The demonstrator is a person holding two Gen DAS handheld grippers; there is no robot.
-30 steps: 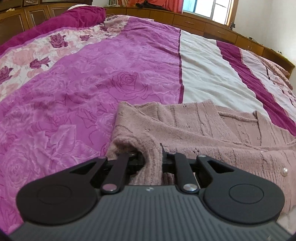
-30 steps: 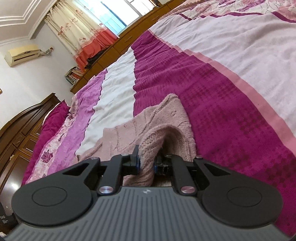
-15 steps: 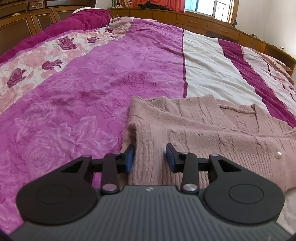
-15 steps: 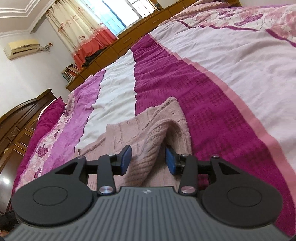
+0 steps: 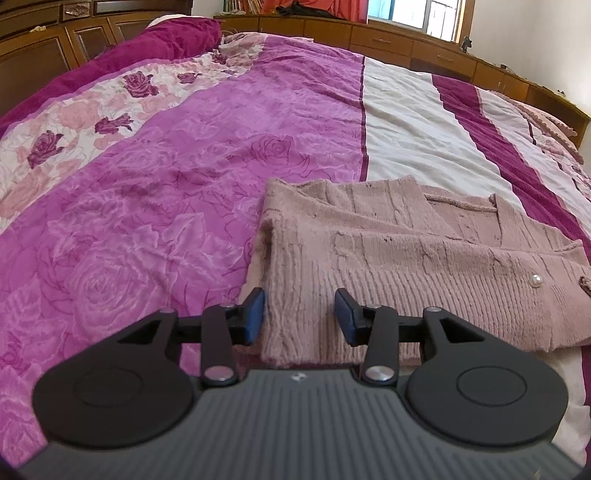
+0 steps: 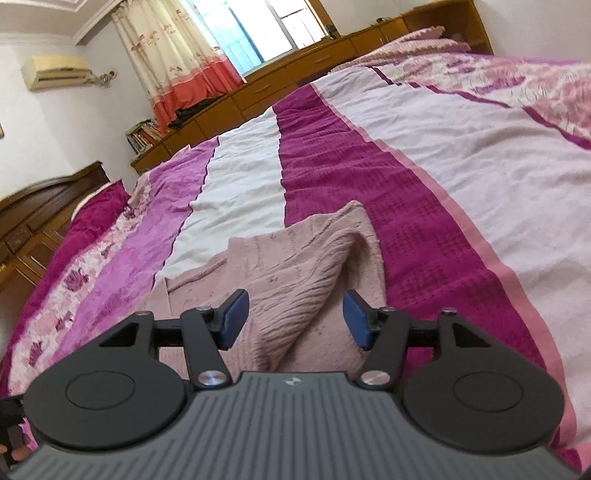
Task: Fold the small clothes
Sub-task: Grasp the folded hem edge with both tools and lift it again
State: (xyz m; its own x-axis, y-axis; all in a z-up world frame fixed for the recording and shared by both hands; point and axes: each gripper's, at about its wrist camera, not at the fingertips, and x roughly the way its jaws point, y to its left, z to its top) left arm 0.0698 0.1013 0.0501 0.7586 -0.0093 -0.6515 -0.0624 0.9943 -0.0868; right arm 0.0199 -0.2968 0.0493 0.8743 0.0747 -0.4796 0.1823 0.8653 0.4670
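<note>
It was a bedroom in a home: a big bed (image 5: pixel 221 155) with a window (image 6: pixel 258 33) and curtains (image 6: pixel 173 55) behind it.

No legible text anywhere.

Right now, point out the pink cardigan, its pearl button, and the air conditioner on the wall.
pink cardigan (image 5: pixel 388 258), left wrist view, on the folded knit front.
pearl button (image 5: pixel 535 281), left wrist view, on the round white bead.
air conditioner (image 6: pixel 55 72), right wrist view, on its front panel.
</note>
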